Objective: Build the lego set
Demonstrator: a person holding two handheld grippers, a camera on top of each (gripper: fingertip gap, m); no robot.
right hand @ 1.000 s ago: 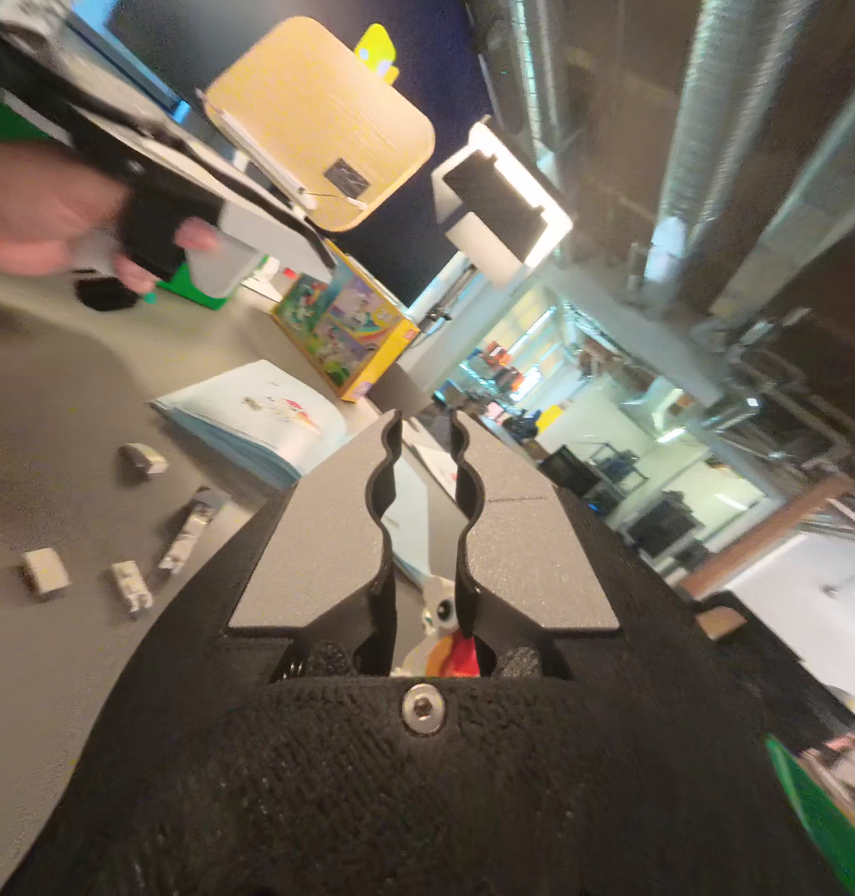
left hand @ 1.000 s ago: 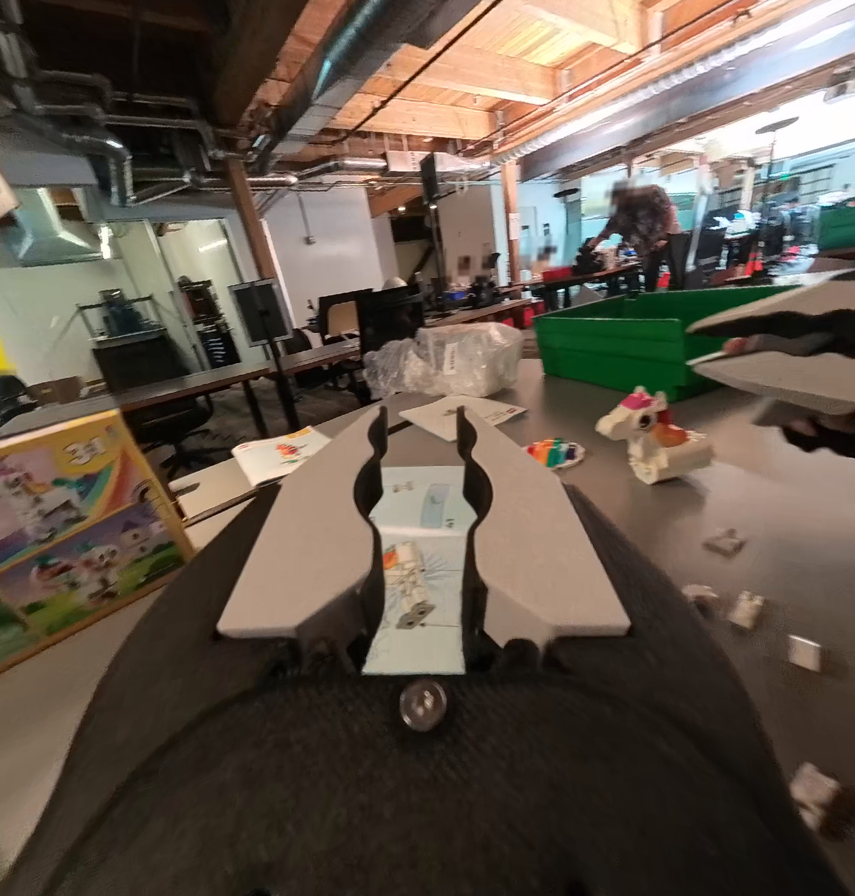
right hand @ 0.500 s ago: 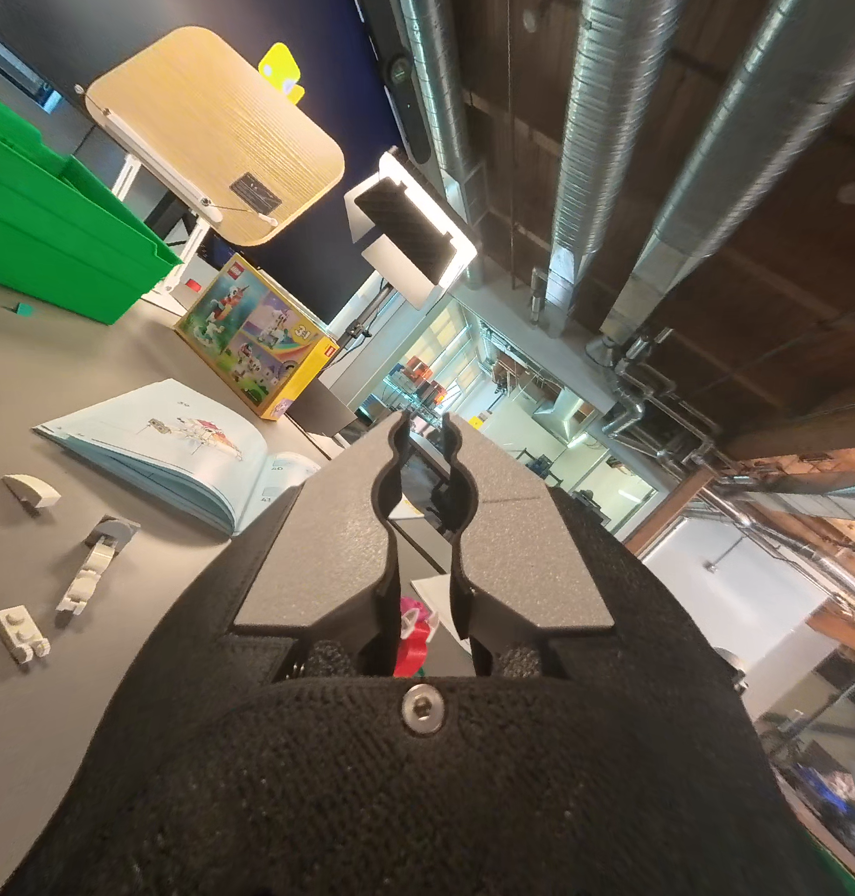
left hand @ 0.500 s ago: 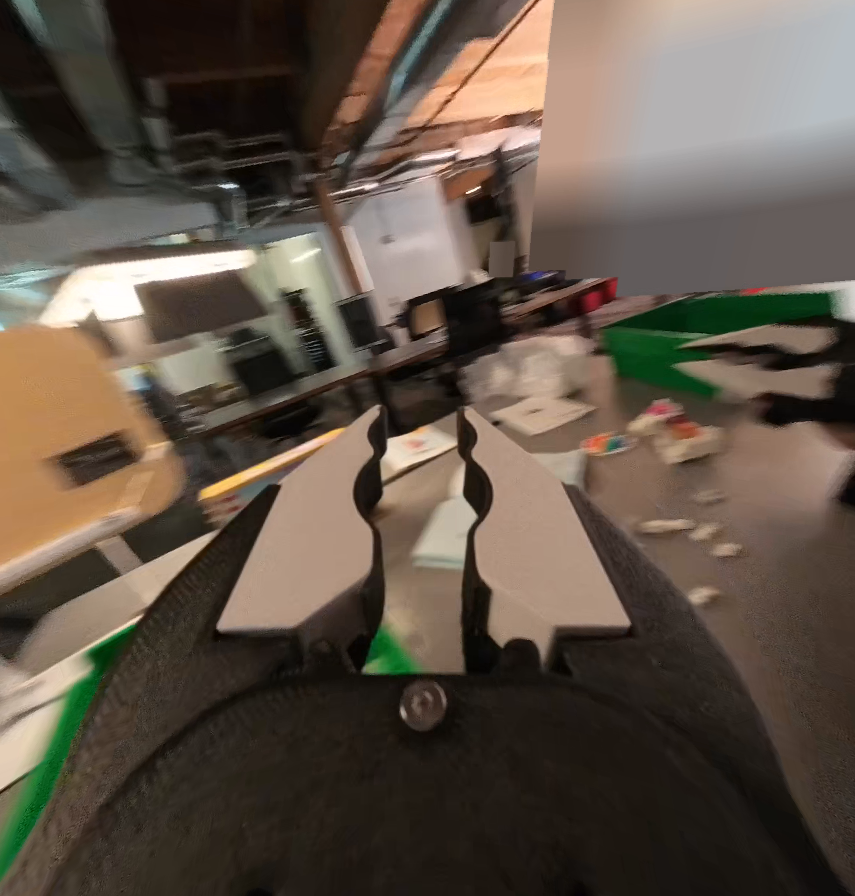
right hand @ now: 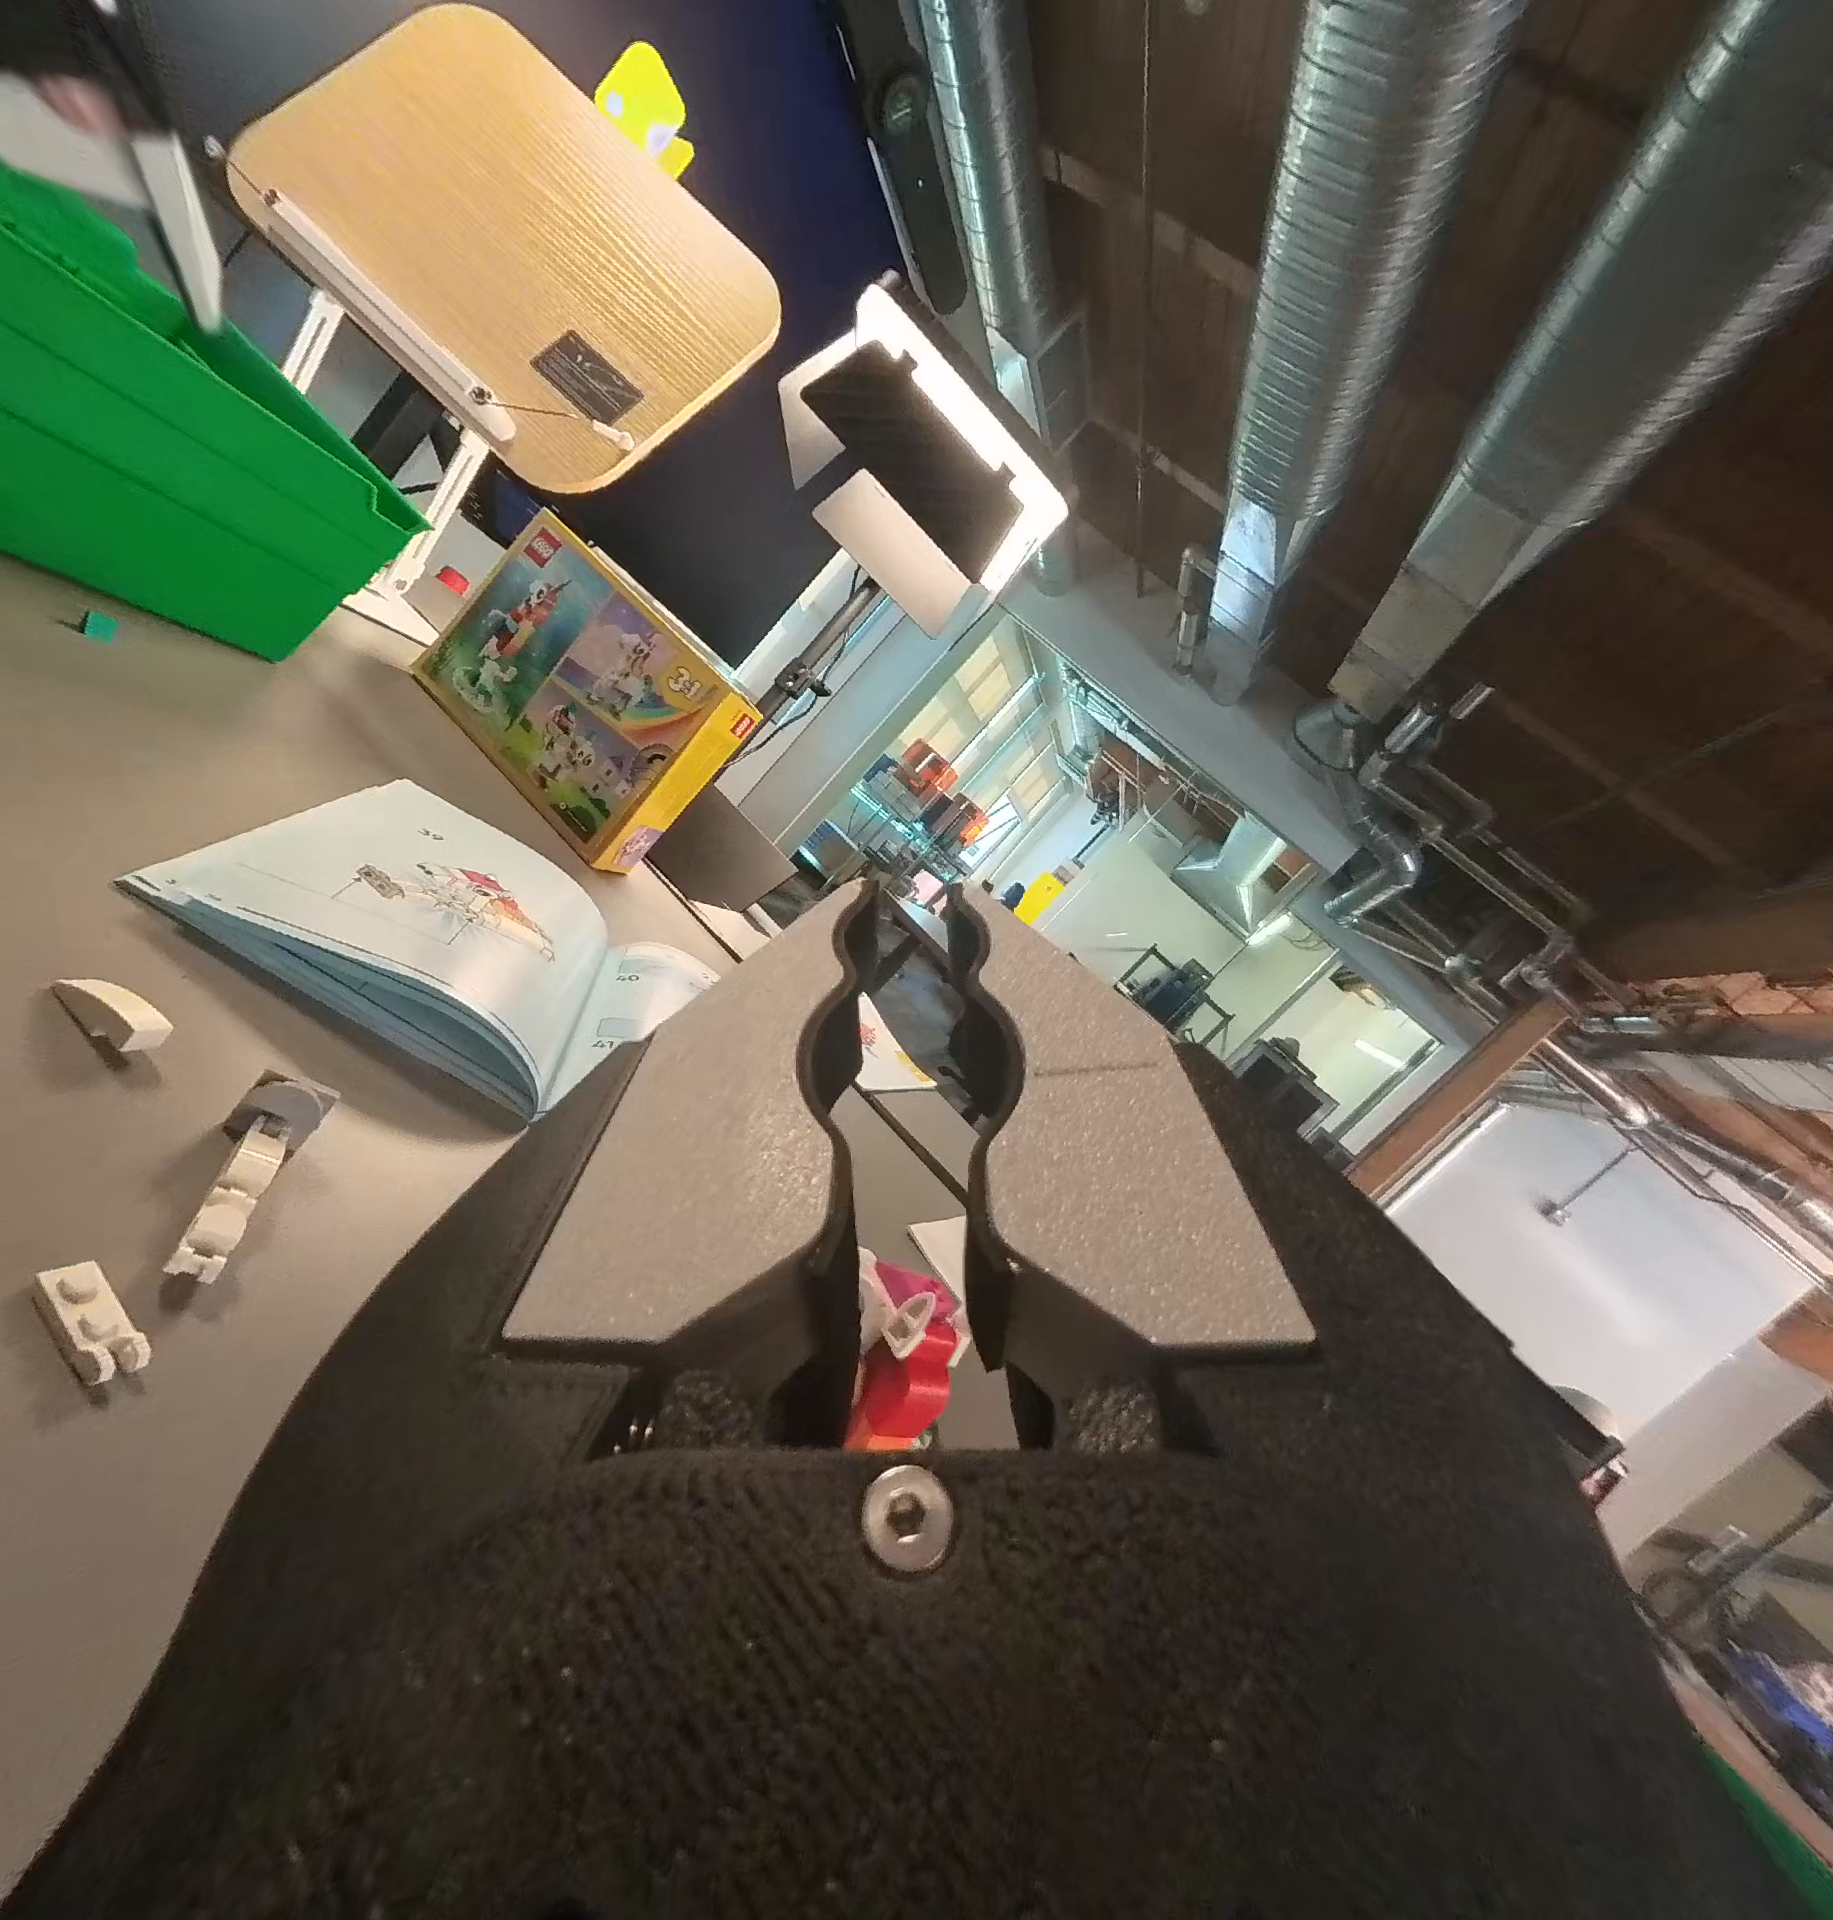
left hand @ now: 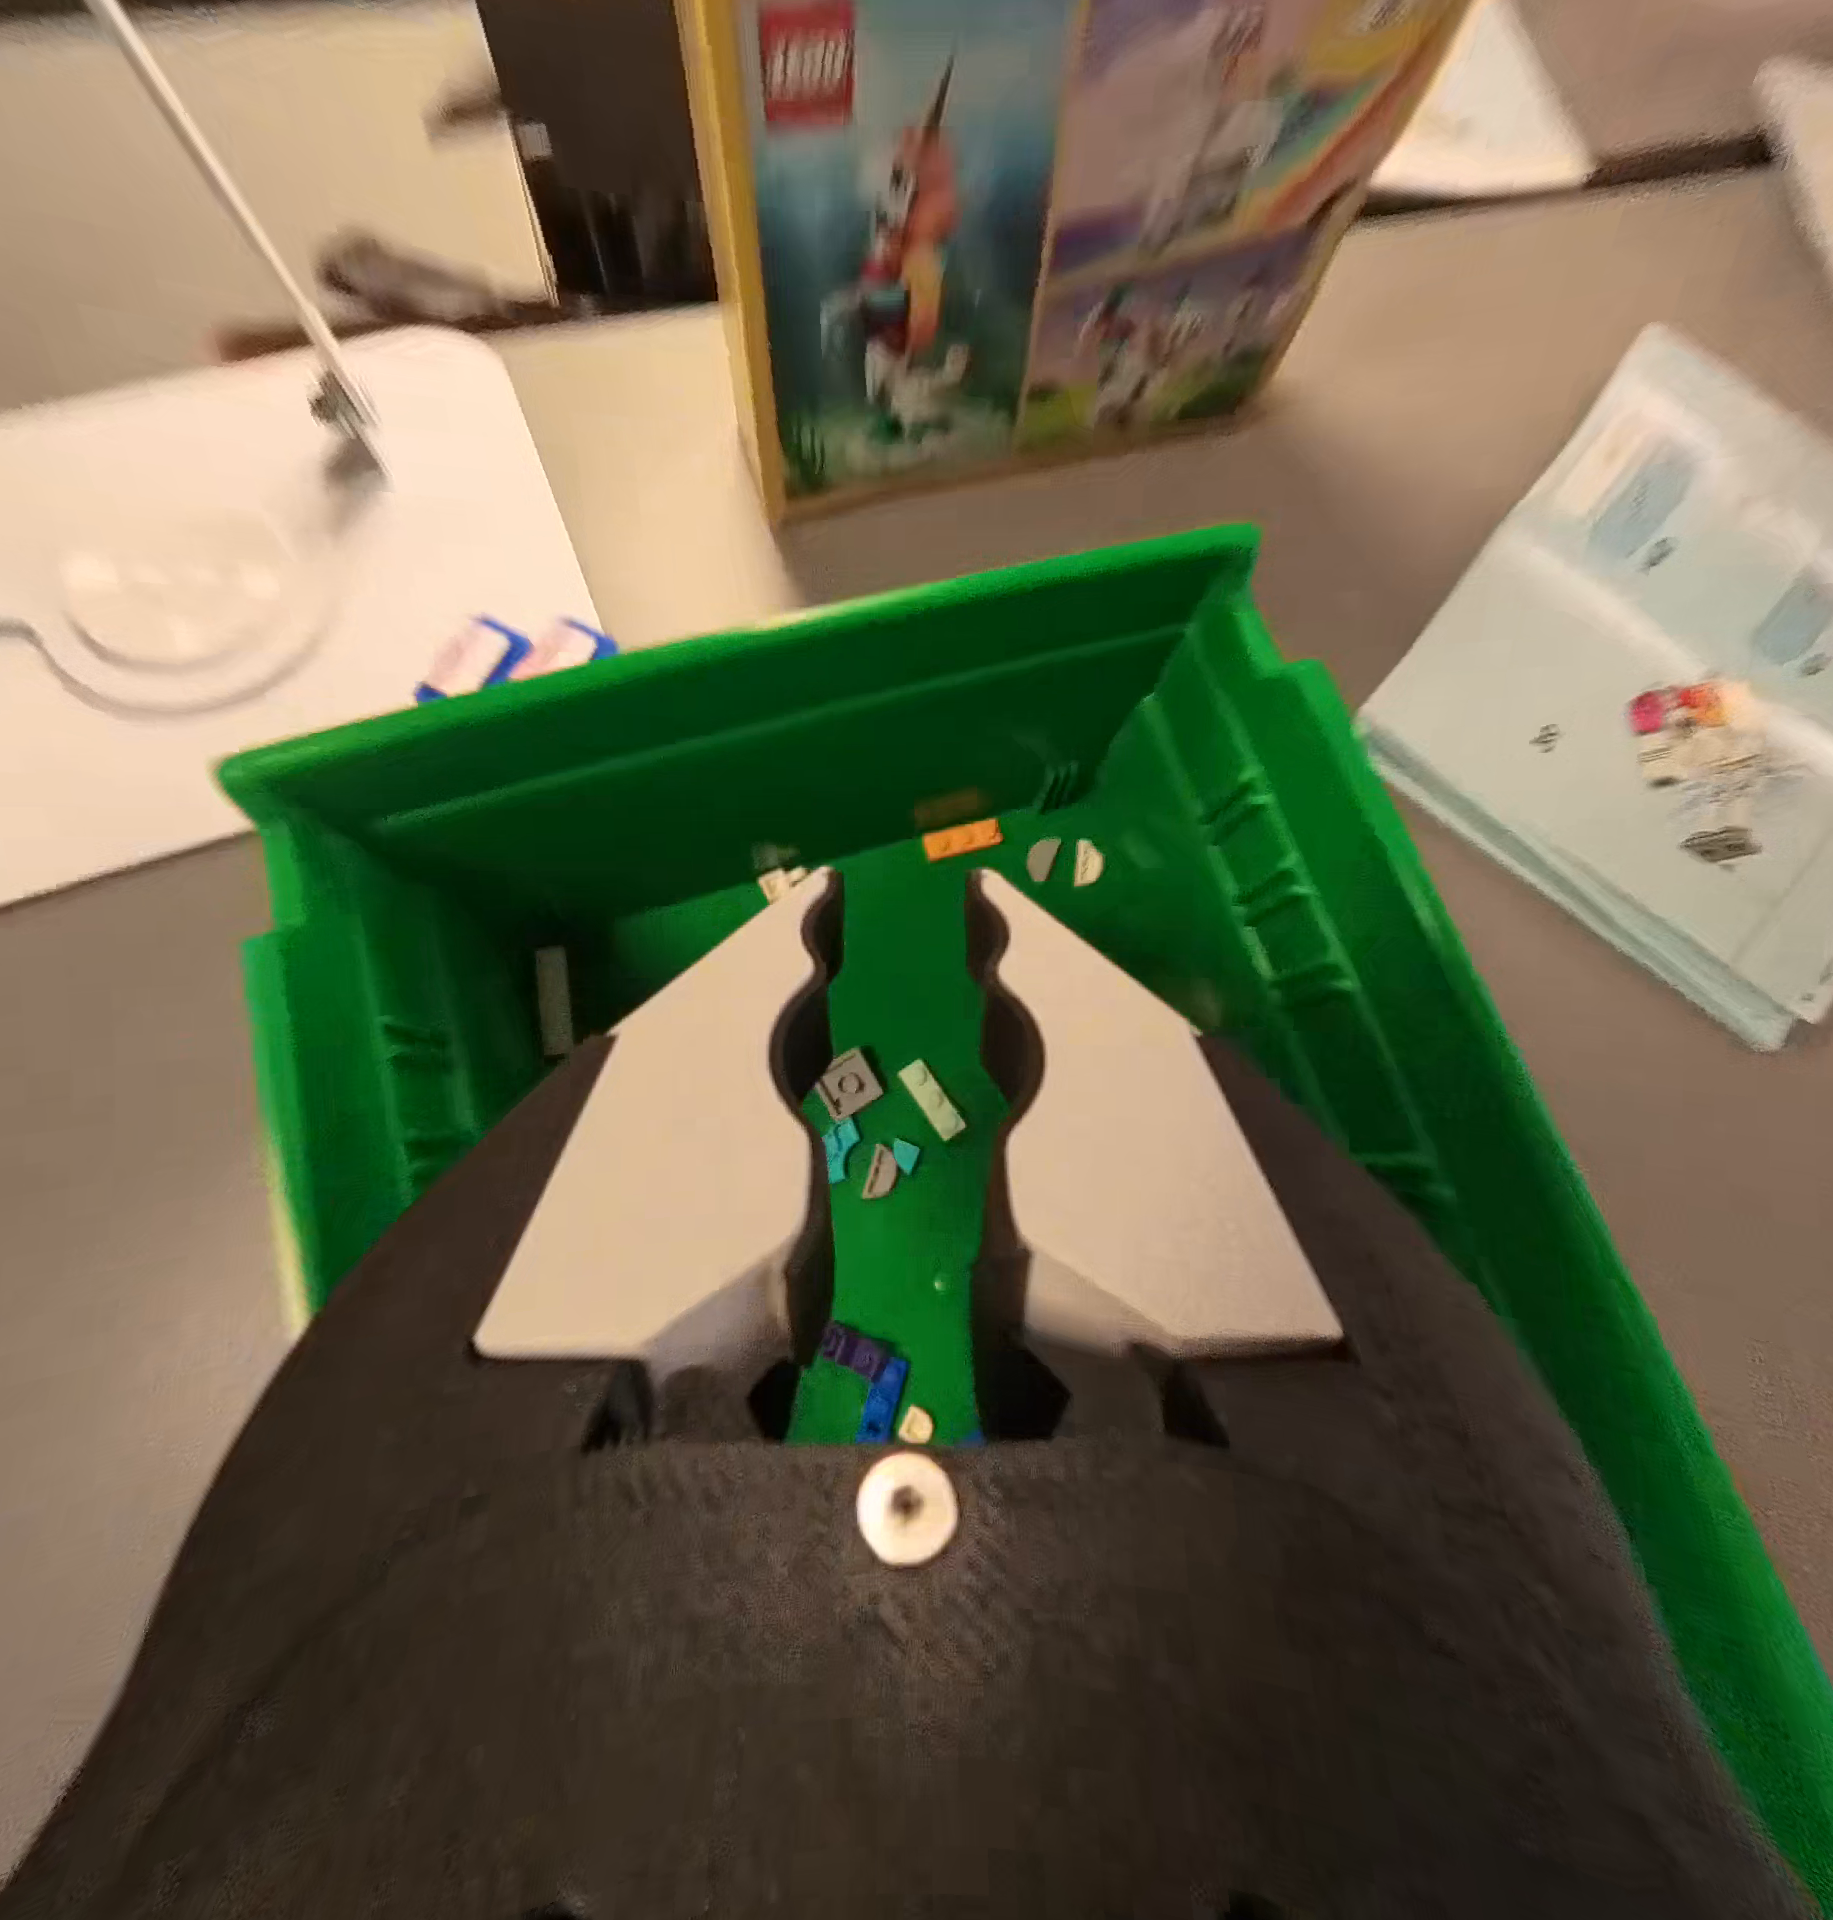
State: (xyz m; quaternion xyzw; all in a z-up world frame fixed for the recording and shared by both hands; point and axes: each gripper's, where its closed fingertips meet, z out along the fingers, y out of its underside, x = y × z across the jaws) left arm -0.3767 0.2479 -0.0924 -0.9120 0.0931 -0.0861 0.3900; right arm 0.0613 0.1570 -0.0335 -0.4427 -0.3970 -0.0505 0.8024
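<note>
My left gripper (left hand: 901,883) is open and empty, pointing down into a green bin (left hand: 735,665). On the bin floor lie several small loose bricks: a grey square plate (left hand: 850,1086), a pale green plate (left hand: 933,1096), teal bits (left hand: 844,1153), an orange plate (left hand: 959,842) and blue and purple plates (left hand: 870,1371). My right gripper (right hand: 912,899) is tilted upward, its jaws a narrow gap apart with nothing between them. Under its finger bases shows the partly built white, pink and red model (right hand: 901,1340). The open instruction booklet (right hand: 403,914) lies on the grey table.
The set's box (left hand: 1005,239) stands behind the bin, the booklet (left hand: 1660,727) to its right. In the right wrist view, a curved white piece (right hand: 112,1013), a grey and white hinge piece (right hand: 247,1174) and a white plate (right hand: 91,1325) lie on the table, with the bin (right hand: 112,436) beyond. About 45 centimetres separates my left fingertips from my right.
My left gripper has swung left from the booklet and tipped down over the green bin. My right gripper has tilted up and its jaws have narrowed slightly.
</note>
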